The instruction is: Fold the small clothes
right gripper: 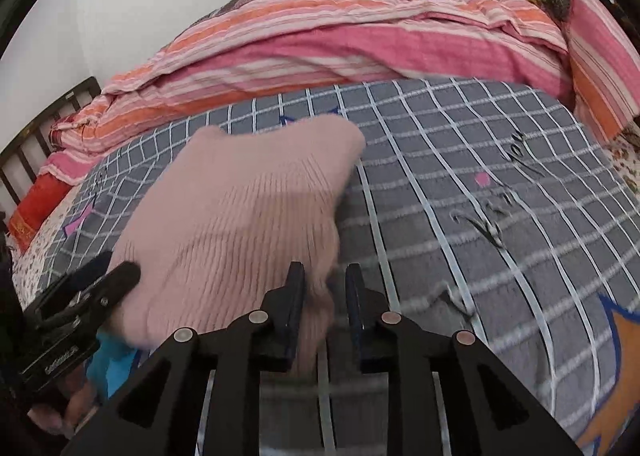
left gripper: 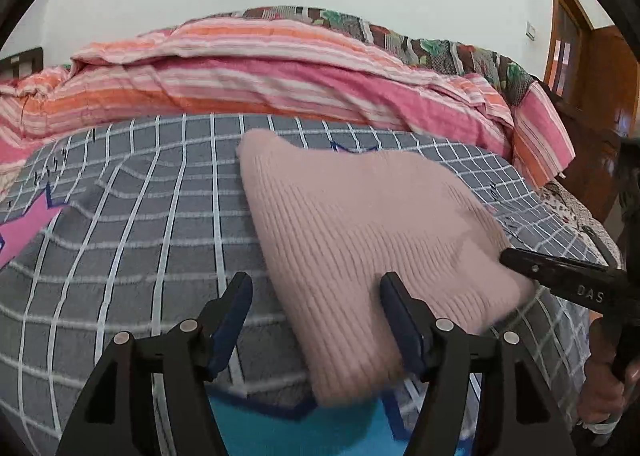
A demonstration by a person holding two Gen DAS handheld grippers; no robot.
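Where right gripper (left gripper: 506,258) shows, lettering reads "DAS".

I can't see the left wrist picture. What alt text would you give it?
A folded pink knit garment lies on a grey checked bedspread, with the left gripper open around its near edge. The right gripper reaches in from the right, and a pink and orange striped quilt is heaped behind.

Left wrist view low over checked blanket (left gripper: 140,215), facing wall, right wrist view alike, both sharing pink knit (left gripper: 360,223).
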